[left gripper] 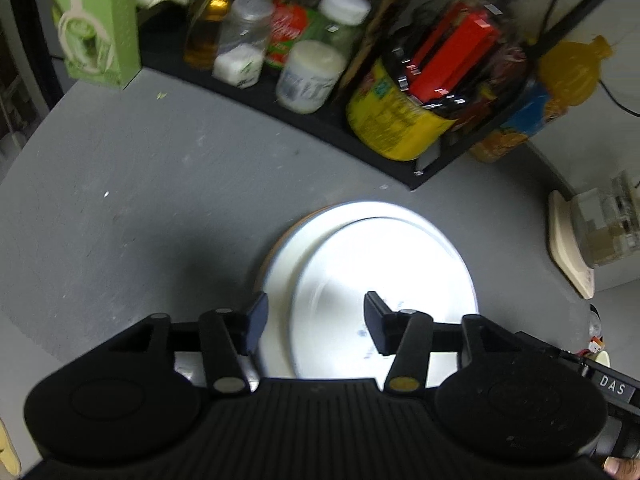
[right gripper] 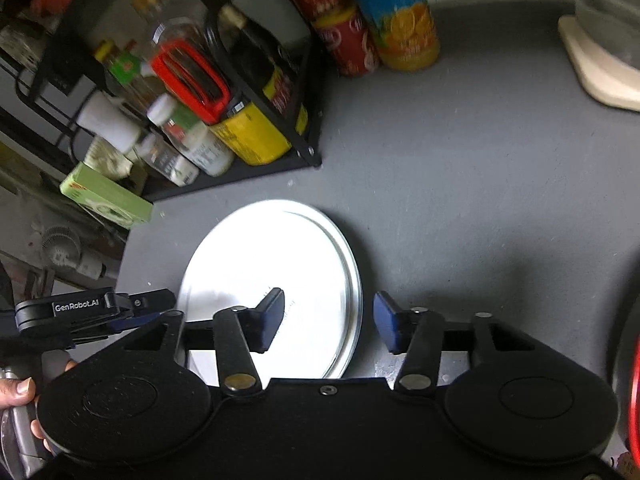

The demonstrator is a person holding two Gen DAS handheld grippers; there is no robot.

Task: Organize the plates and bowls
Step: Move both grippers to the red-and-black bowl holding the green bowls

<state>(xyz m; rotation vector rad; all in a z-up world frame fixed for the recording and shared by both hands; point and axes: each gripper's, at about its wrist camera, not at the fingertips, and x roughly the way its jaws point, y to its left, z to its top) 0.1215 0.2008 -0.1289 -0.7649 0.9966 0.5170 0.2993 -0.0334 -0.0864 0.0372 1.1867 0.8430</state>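
Two plates: in your left wrist view the upper plate (left gripper: 384, 280) lies on the lower plate (left gripper: 280, 264), shifted right so the lower rim shows as a crescent at centre-left of the frame; a tan edge peeks out beneath.
Left gripper (left gripper: 316, 320): your fingers are spread wide, empty, above the near part of the stack.
Right gripper (right gripper: 330, 320): spread wide too, pinching nothing; its left finger (right gripper: 270, 312) sits over the plate (right gripper: 272, 280), the right one over bare grey table (right gripper: 480, 200).
Plate glare: both views are washed white there, so surface detail is unreadable.
Rack (left gripper: 320, 128): black, upper middle of the left view, holding jars and a yellow tin (left gripper: 392, 120).
Green box (left gripper: 96, 20): upper left, standing on the table.
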